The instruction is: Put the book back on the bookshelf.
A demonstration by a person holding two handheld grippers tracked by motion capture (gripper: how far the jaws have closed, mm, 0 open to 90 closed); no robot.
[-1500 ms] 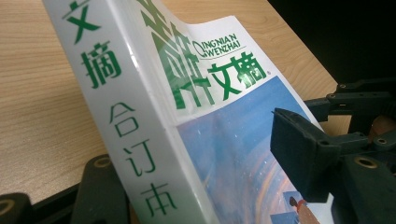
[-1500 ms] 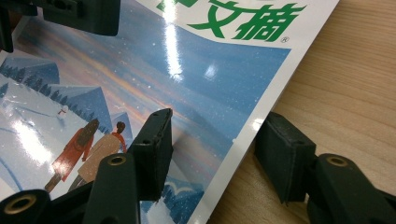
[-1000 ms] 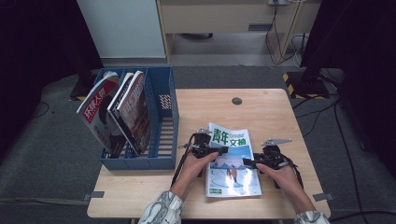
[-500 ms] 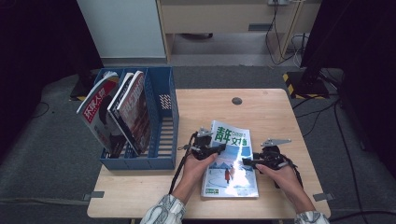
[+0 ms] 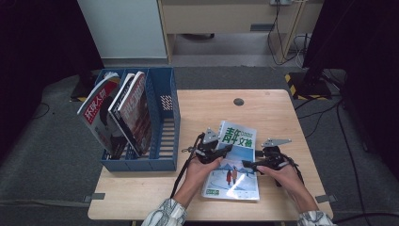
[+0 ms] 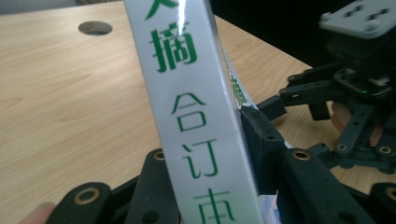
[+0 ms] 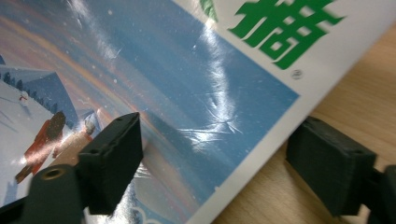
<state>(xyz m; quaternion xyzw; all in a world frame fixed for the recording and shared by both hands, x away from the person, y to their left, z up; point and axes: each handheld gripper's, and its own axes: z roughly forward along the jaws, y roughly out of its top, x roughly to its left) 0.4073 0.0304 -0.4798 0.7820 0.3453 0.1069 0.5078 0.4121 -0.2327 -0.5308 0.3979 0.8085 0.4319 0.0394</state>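
Because the magazine (image 5: 233,162) lay near the table's (image 5: 273,110) front edge, lifted only along its spine, it could have slid or flopped open from that single narrow grip. The left gripper (image 5: 214,151) had just been closing, its jaws clamped across the spine (image 6: 196,121). The right gripper (image 5: 256,164) had just been opening, jaws spread wide over the cover's edge (image 7: 243,182), pressing nothing. The blue file rack (image 5: 165,141) stood well apart, leftward.

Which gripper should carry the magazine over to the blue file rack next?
Left. The left gripper is clamped on the magazine's spine edge and sits nearer the blue file rack. The right gripper has just opened, its jaws astride the cover edge without pressing.
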